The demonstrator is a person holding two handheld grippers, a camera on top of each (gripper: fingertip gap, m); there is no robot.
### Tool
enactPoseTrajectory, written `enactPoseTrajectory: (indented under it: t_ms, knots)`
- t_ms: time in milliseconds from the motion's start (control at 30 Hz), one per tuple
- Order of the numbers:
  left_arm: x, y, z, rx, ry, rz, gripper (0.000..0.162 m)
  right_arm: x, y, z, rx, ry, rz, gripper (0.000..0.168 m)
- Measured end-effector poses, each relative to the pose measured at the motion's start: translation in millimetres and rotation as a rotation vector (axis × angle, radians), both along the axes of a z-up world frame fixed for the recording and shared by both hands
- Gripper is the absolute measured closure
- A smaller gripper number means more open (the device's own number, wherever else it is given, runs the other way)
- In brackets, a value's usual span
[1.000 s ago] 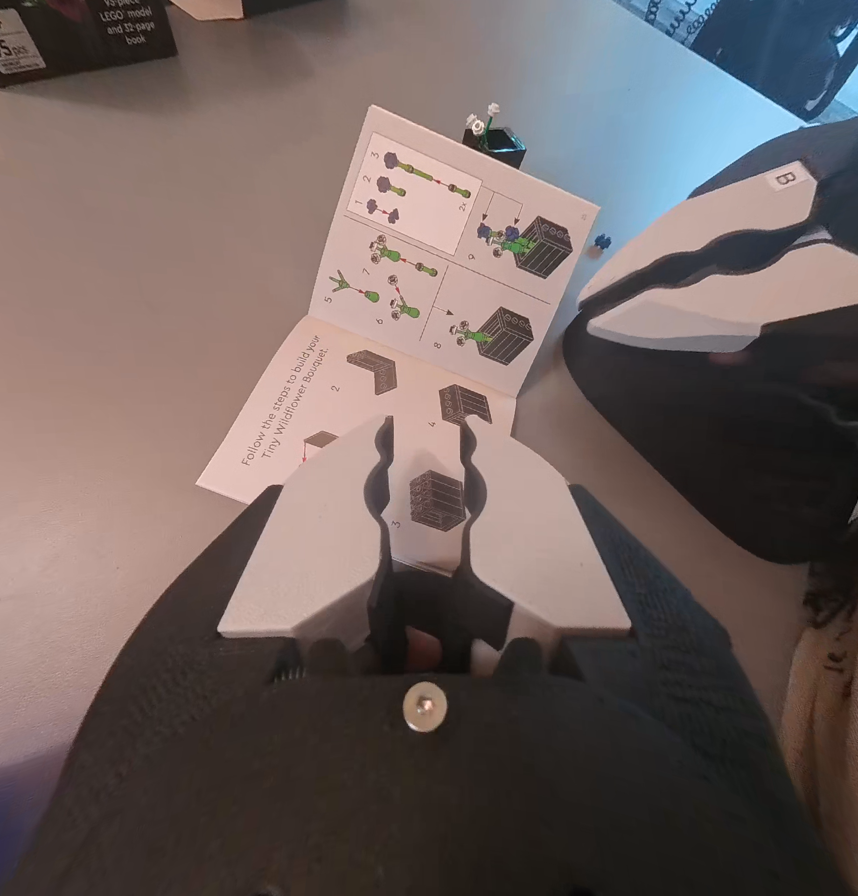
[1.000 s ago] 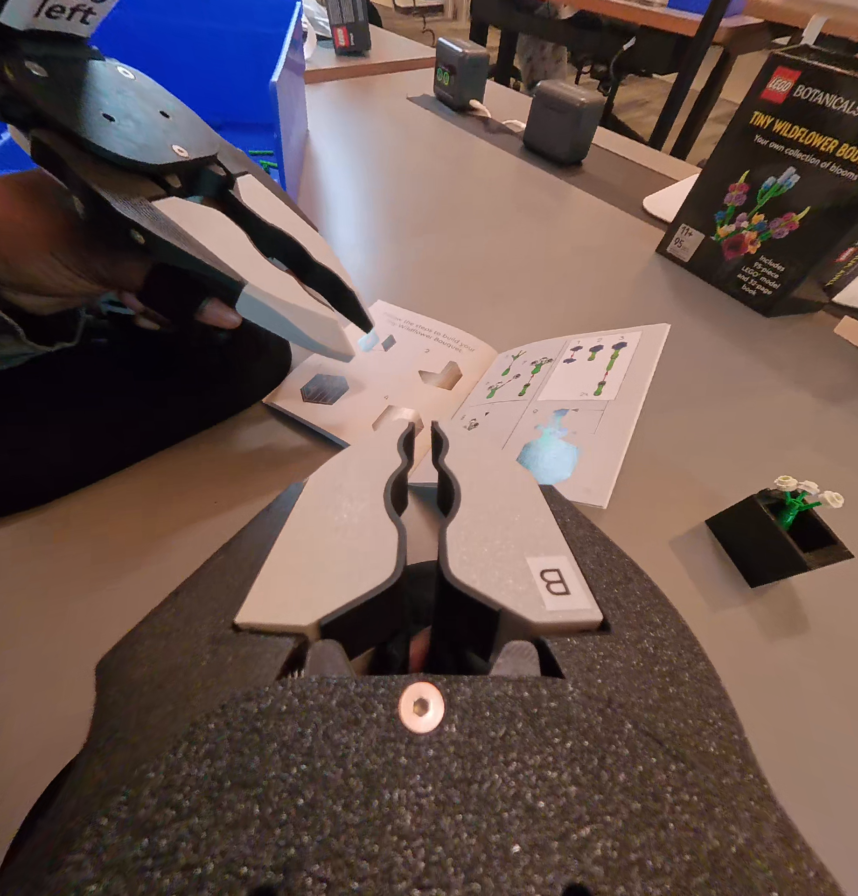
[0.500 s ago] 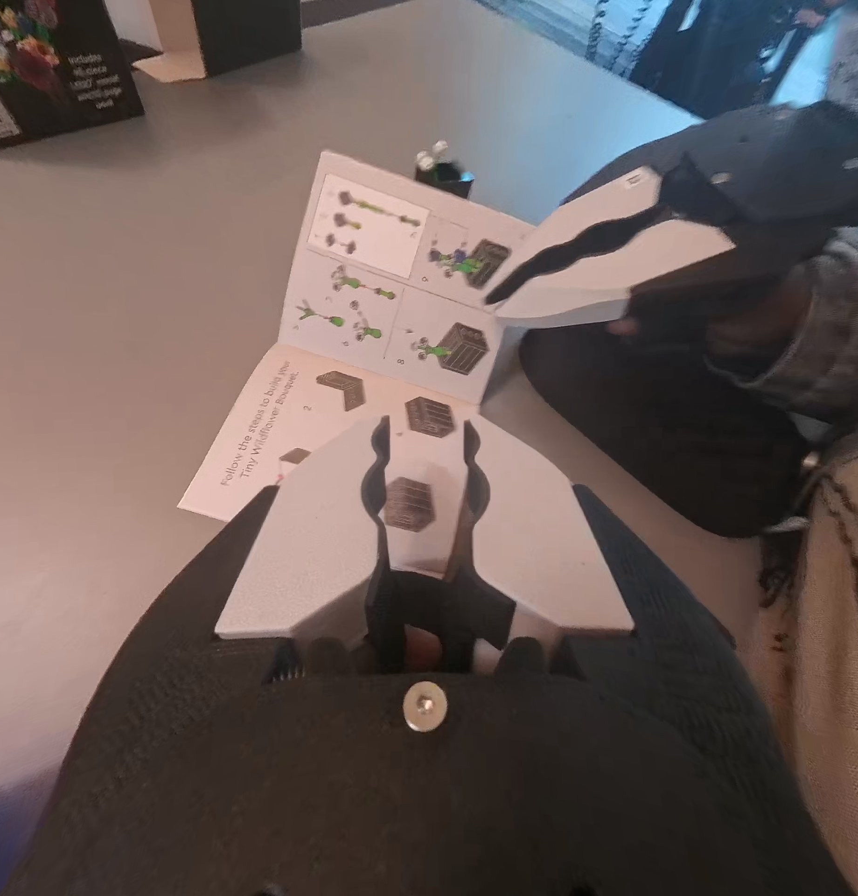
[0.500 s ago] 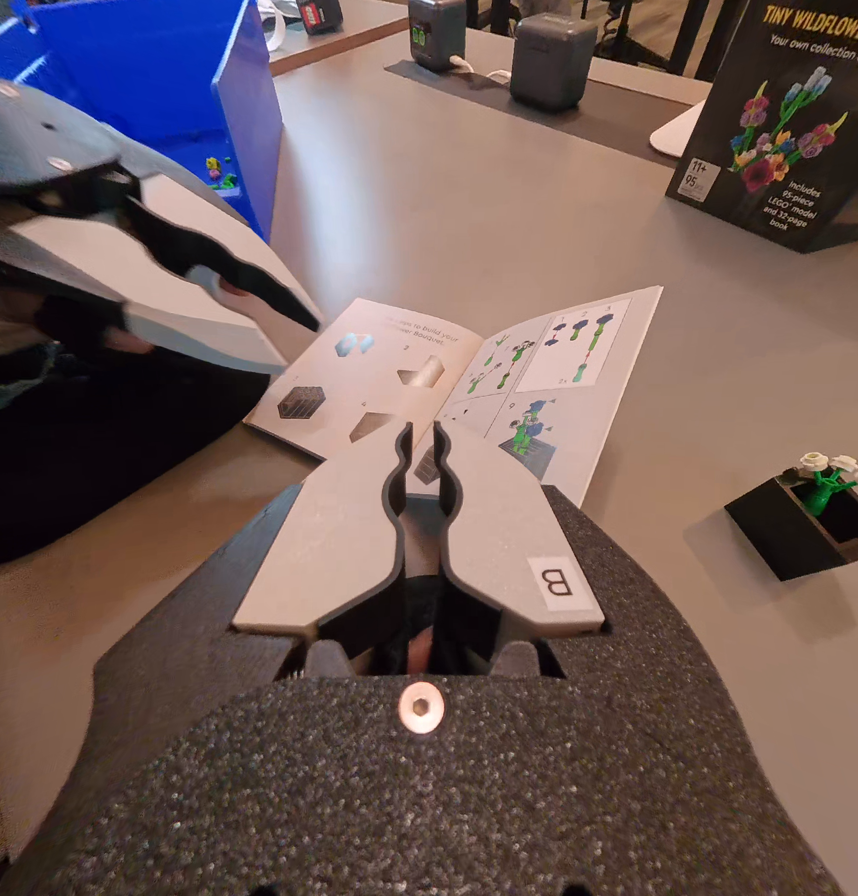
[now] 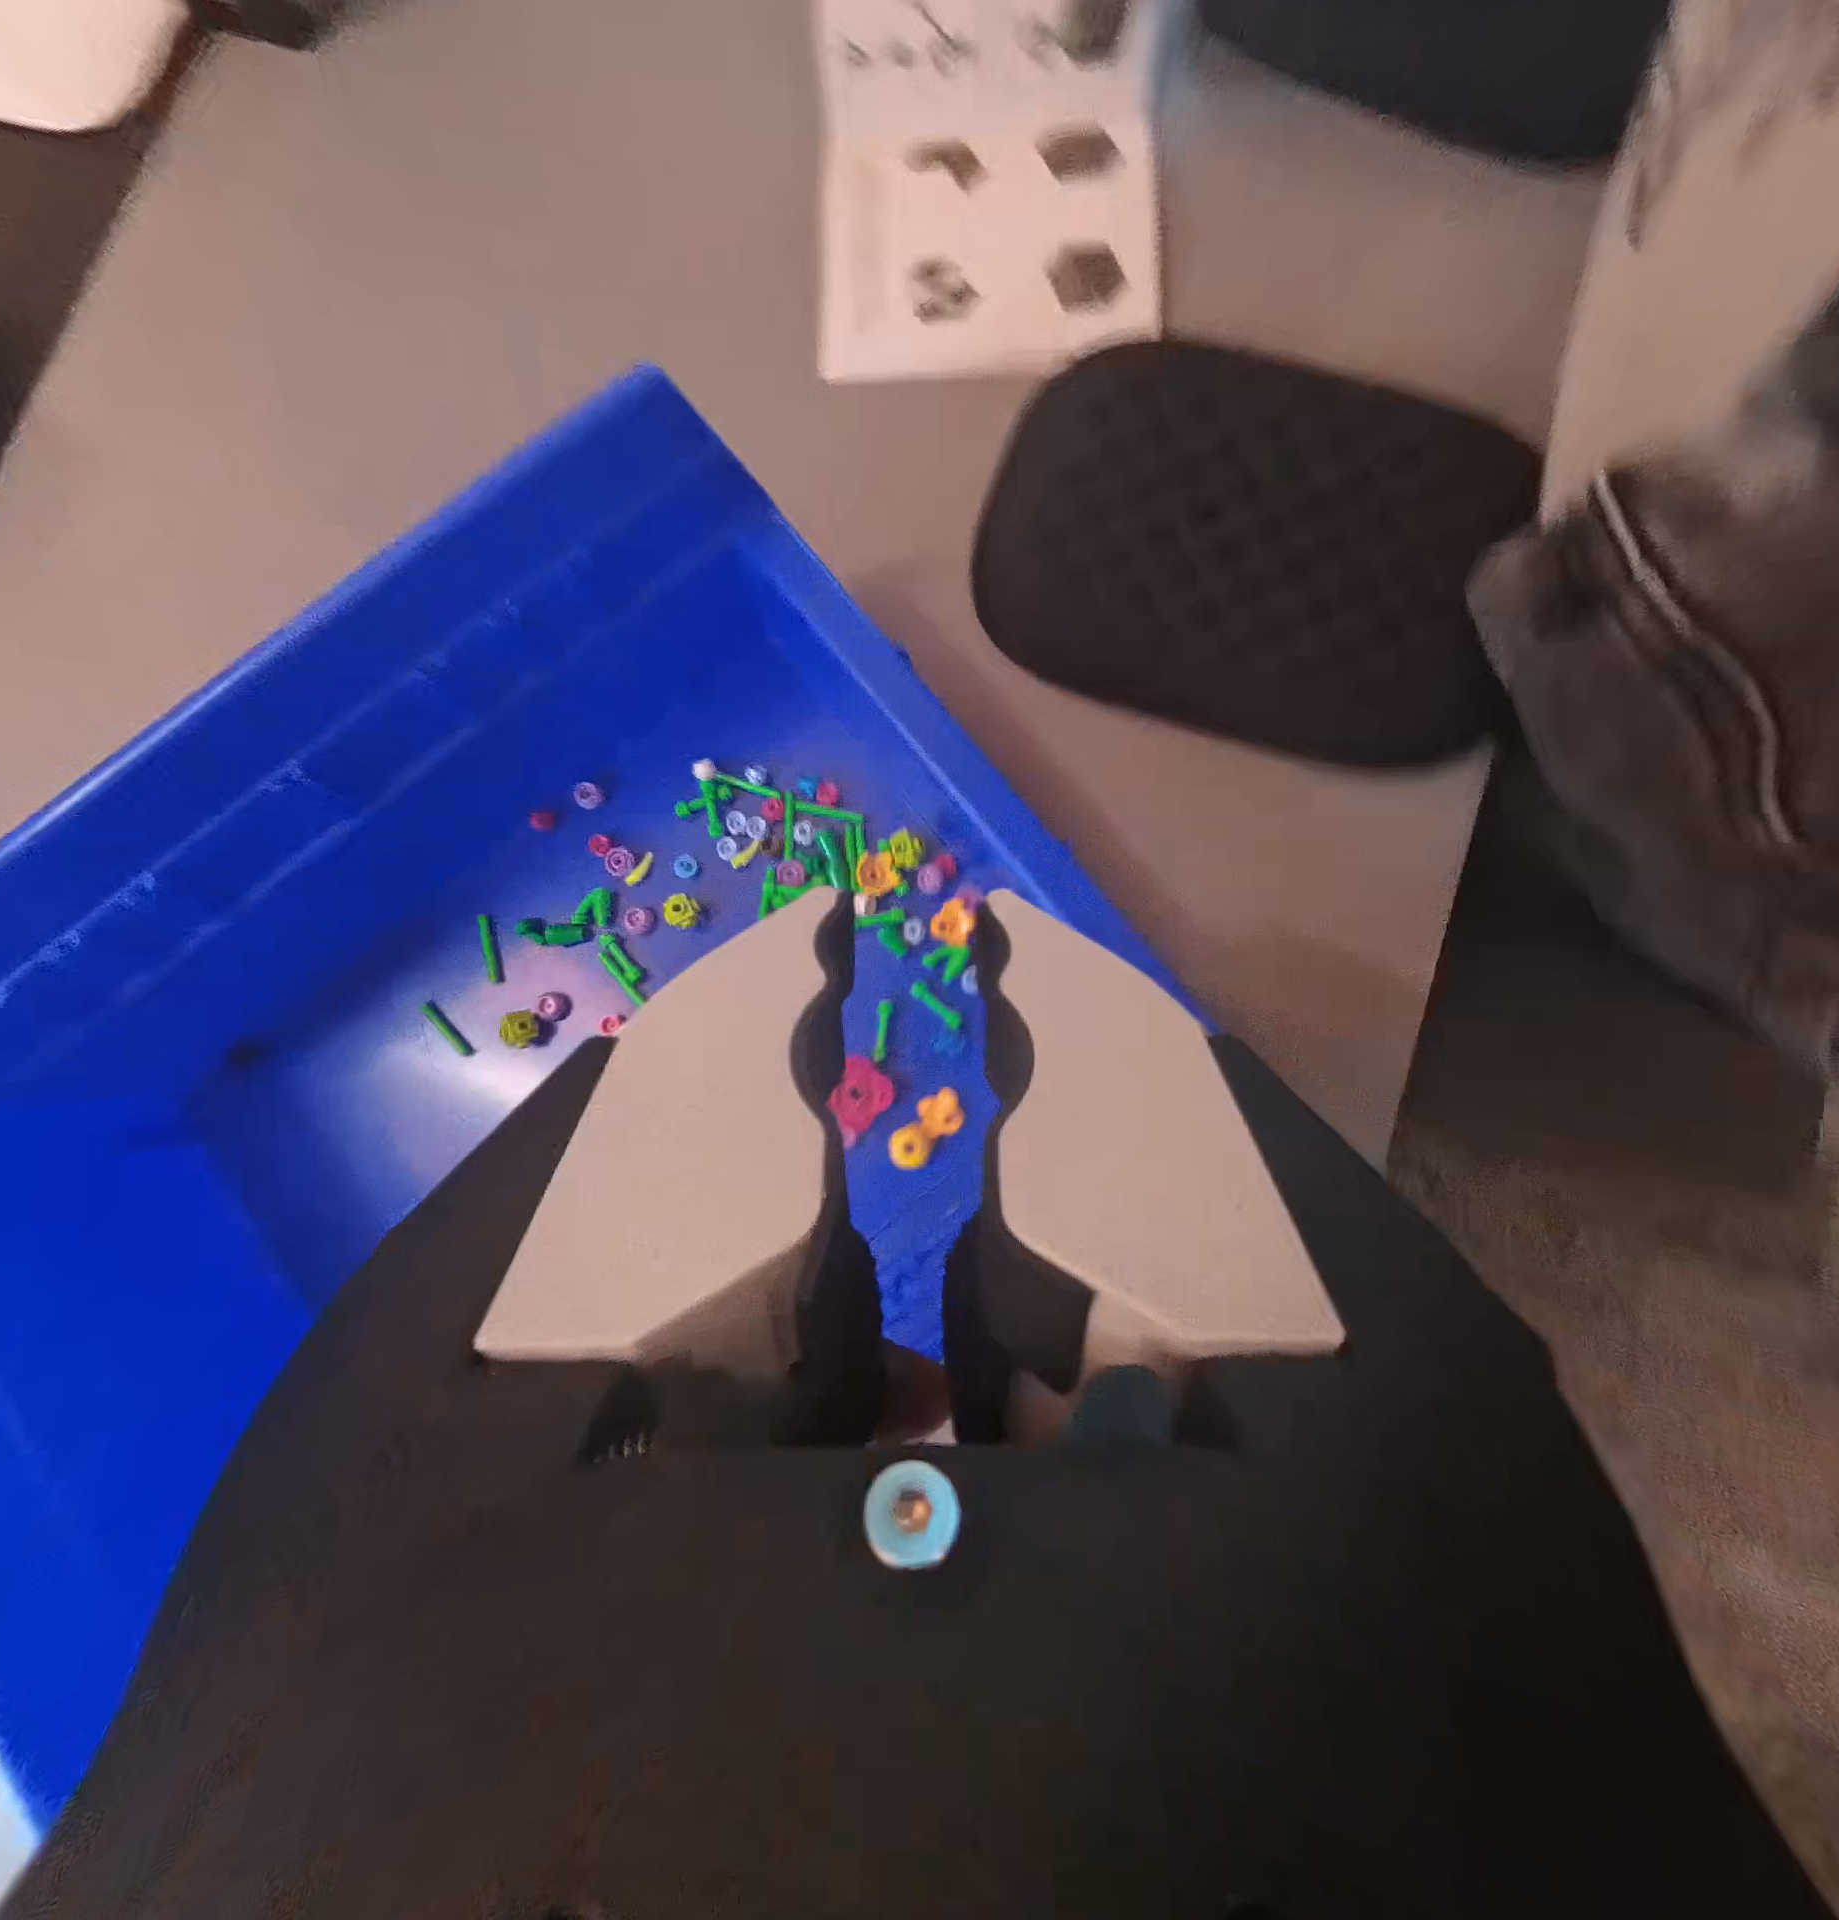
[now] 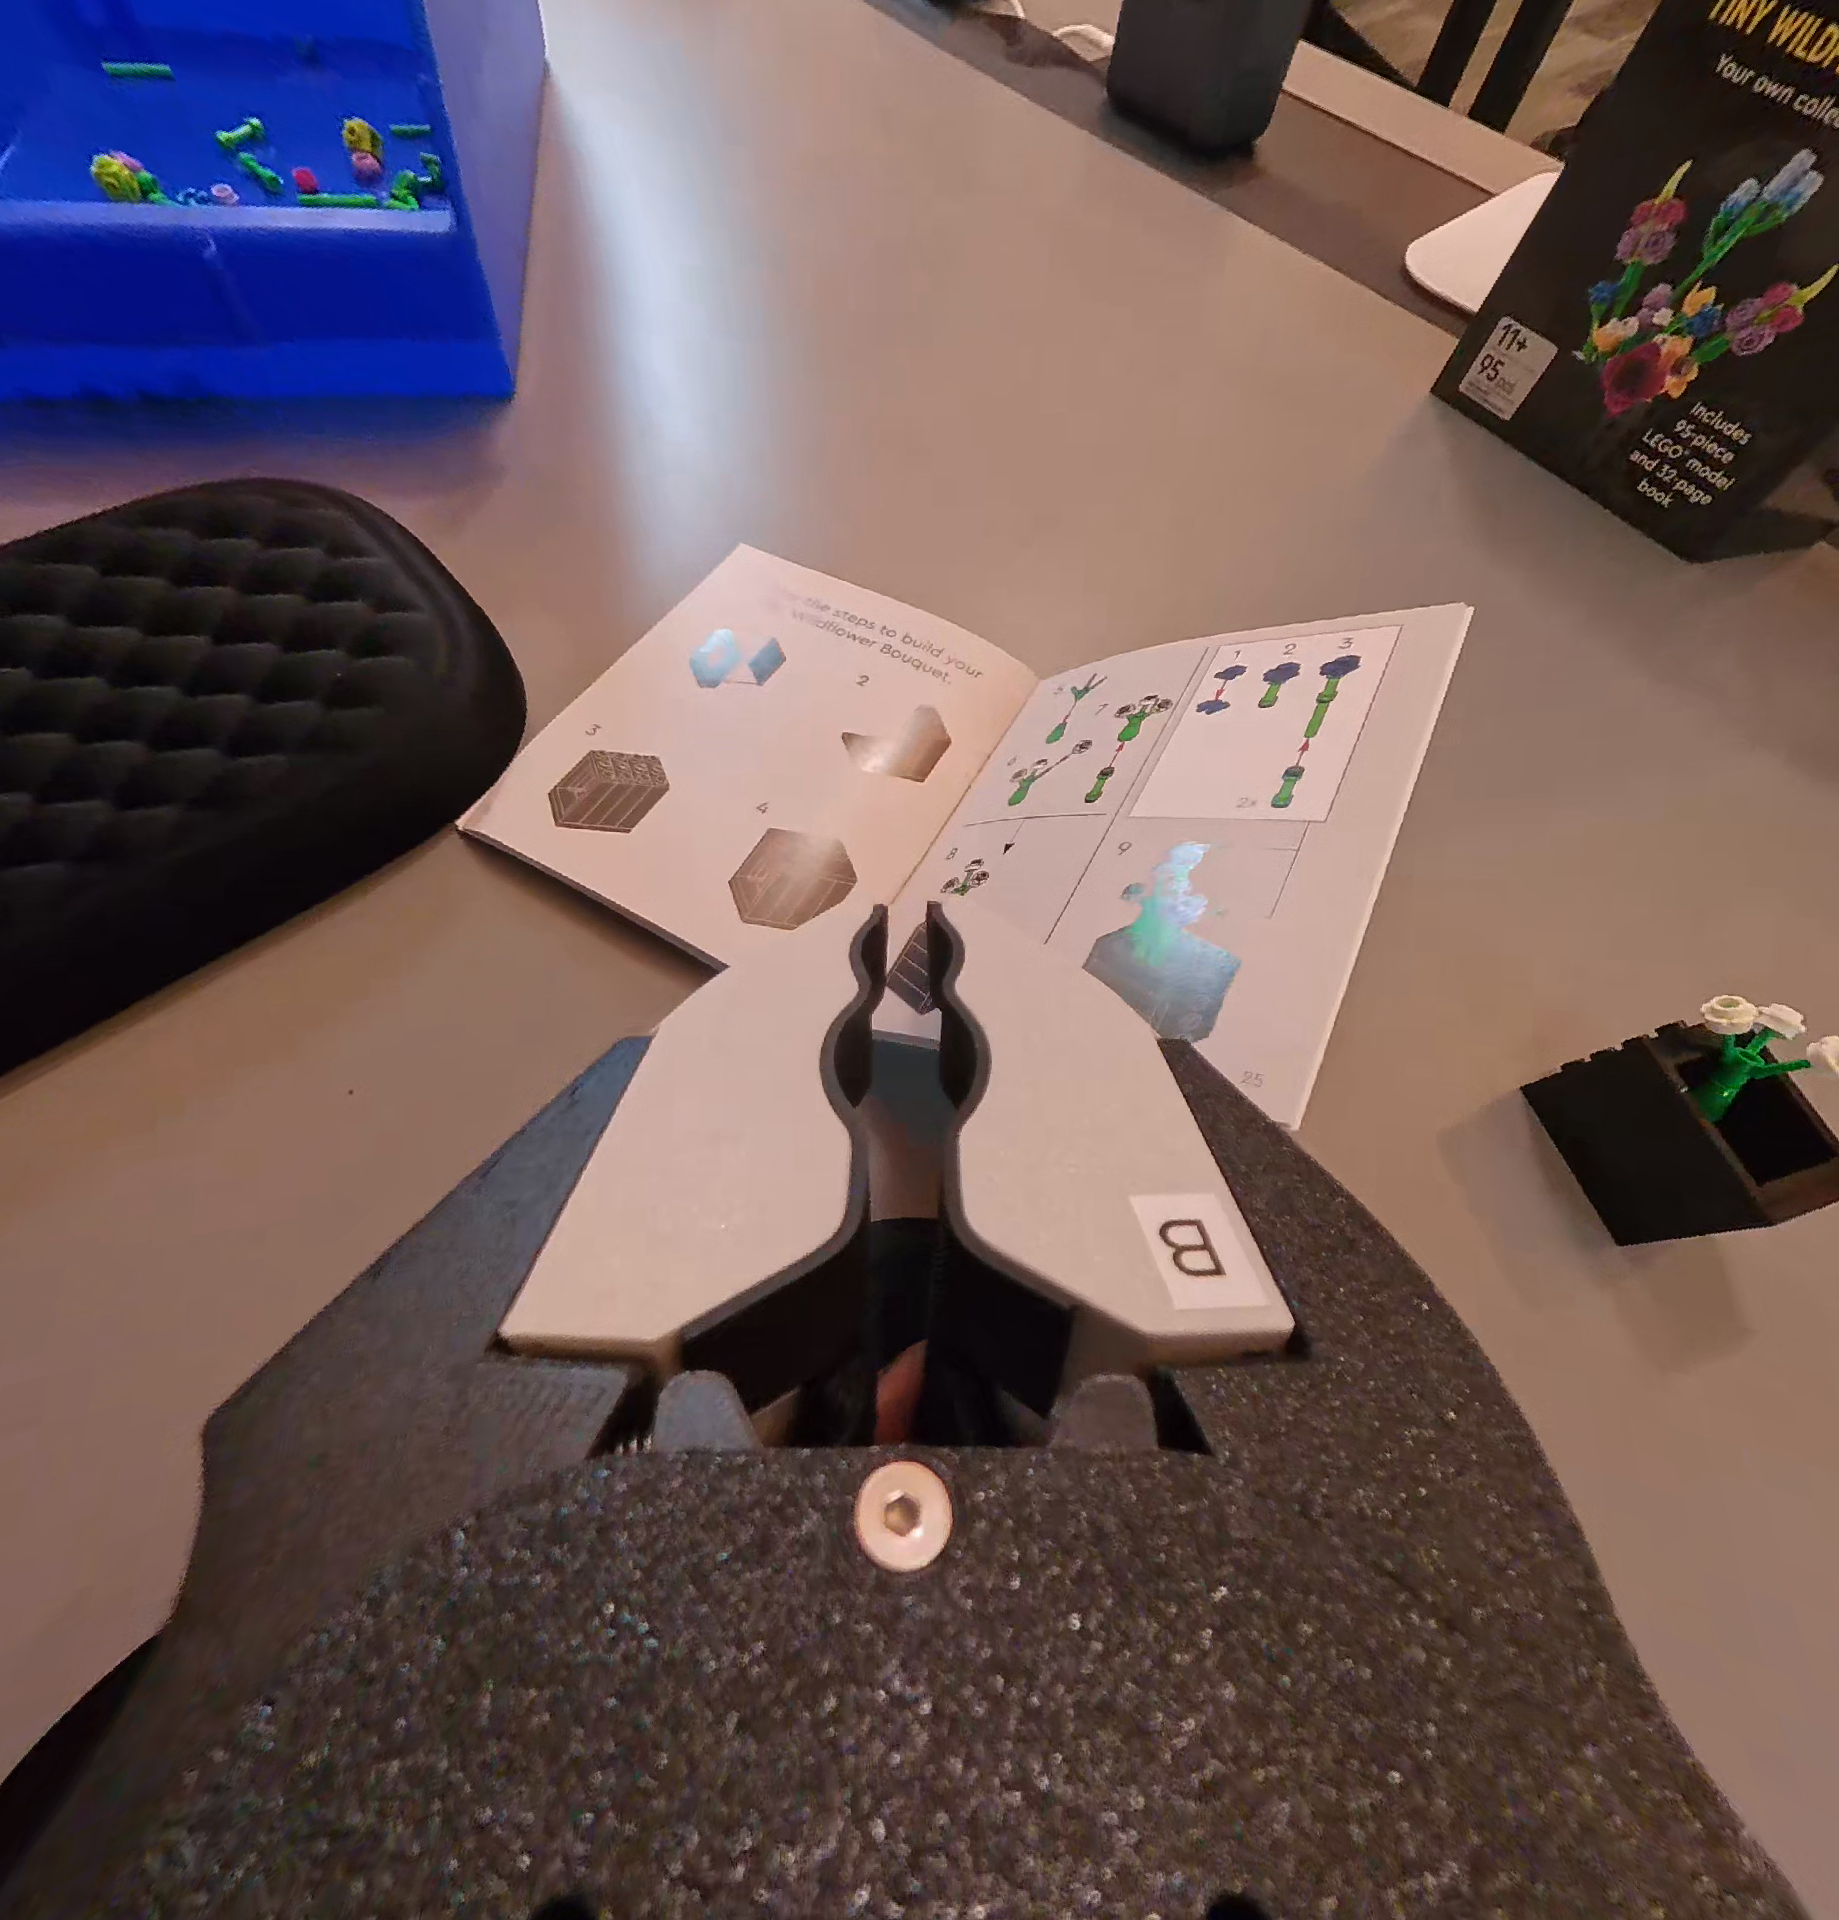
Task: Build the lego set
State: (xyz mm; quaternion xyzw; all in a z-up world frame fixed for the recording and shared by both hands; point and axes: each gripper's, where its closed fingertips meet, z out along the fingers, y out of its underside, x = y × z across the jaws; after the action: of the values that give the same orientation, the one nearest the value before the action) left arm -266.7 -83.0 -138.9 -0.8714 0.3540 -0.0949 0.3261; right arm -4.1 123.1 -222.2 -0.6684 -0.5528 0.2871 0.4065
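Observation:
My left gripper [image 5: 915, 914] is open and empty, and hangs over a blue bin [image 5: 323, 831] of several small loose lego pieces [image 5: 790, 842]: green stems and pink, yellow, orange and red flowers. This view is blurred. My right gripper [image 6: 904, 920] is empty, its jaws only a narrow gap apart, above the near edge of the open instruction booklet [image 6: 998, 748]. A black lego box [image 6: 1663, 1153] with a green stem of white flowers [image 6: 1777, 1039] stands on the table to its right. The bin also shows in the right wrist view [image 6: 458, 260], at the far left.
A black padded rest [image 6: 198, 707] lies left of the booklet, between it and the bin; it also shows in the left wrist view [image 5: 1247, 551]. The black product box [image 6: 1673, 312] stands at the back right. A person's clothing [image 5: 1673, 727] is at the right. My hands' fingertips stand some 35 centimeters from each other.
My left gripper has swung away from the booklet to above the blue bin and has left the right wrist view. My right gripper's jaws have narrowed slightly over the booklet.

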Motion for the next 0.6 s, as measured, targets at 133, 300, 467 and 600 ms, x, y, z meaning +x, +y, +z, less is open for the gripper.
enactPoseTrajectory:
  t_ms: [133,300,467,600]
  knots:
    - [-20.4,8.2,-16.5,0.014,0.084,-0.240,0.131,1.1,2.1,2.1,-0.018,0.022,-0.013,0.161]
    - [-25.0,19.1,-26.2,0.033,0.011,-0.378,0.120,0.7,4.3,-3.8,-0.048,-0.011,-0.026,0.161]
    - [-42.7,18.7,-39.9,-0.026,0.043,-0.438,0.117,0.4,5.9,-9.9,-0.065,-0.050,-0.036,0.161]
    - [-57.6,19.5,-42.1,-0.044,0.063,-0.439,0.116,0.5,7.3,-12.5,-0.073,-0.065,-0.044,0.161]
